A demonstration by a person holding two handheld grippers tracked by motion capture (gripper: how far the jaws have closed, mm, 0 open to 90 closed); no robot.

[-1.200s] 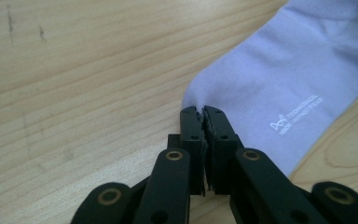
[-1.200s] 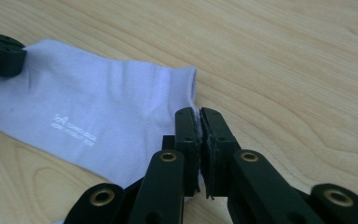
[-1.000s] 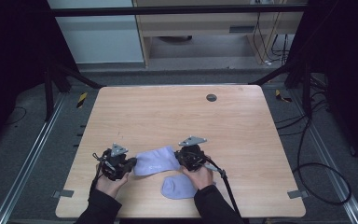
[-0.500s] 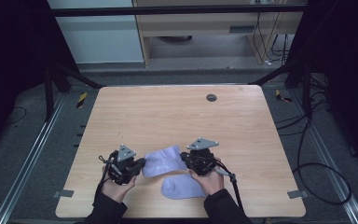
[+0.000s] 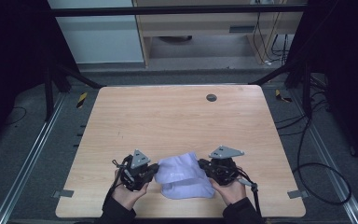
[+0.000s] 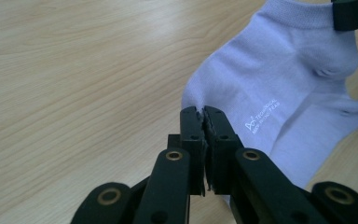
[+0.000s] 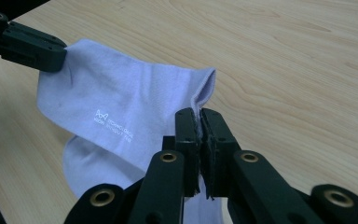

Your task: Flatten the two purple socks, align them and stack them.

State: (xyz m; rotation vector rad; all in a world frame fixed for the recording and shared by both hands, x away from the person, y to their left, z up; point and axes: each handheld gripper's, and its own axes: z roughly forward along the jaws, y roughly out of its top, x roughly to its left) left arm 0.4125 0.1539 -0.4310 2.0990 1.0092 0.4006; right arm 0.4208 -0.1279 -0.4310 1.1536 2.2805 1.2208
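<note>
Black jaws of the left gripper (image 6: pixel 204 114) are seen clamped together on one edge of a pale lilac sock (image 6: pixel 279 88), the fabric pinched between the pads at the lower centre of the left gripper view. In the high view this left gripper (image 5: pixel 154 171) is located at the lower left of centre, carried by the left hand (image 5: pixel 129 192), with a grey three-cornered plate on top.

Black jaws of the right gripper (image 7: pixel 200 116) are likewise seen clenched on the opposite end of the sock (image 7: pixel 121 107), at its open cuff, in the lower centre of the right gripper view. In the high view the right gripper (image 5: pixel 203 167) is placed at the lower right of centre, carried by the right hand (image 5: pixel 230 189); a cable is trailed from it toward the bottom edge.

Sock, upper: stretched between the two grippers, white lettering visible on its side, held over a second sock (image 5: pixel 189 190) of the same colour that is laid flat on the table just below it in the high view.

Table (image 5: pixel 168 121): light wood grain, square, with a small dark round grommet (image 5: pixel 211 97) in its upper middle part, well apart from the socks.
</note>
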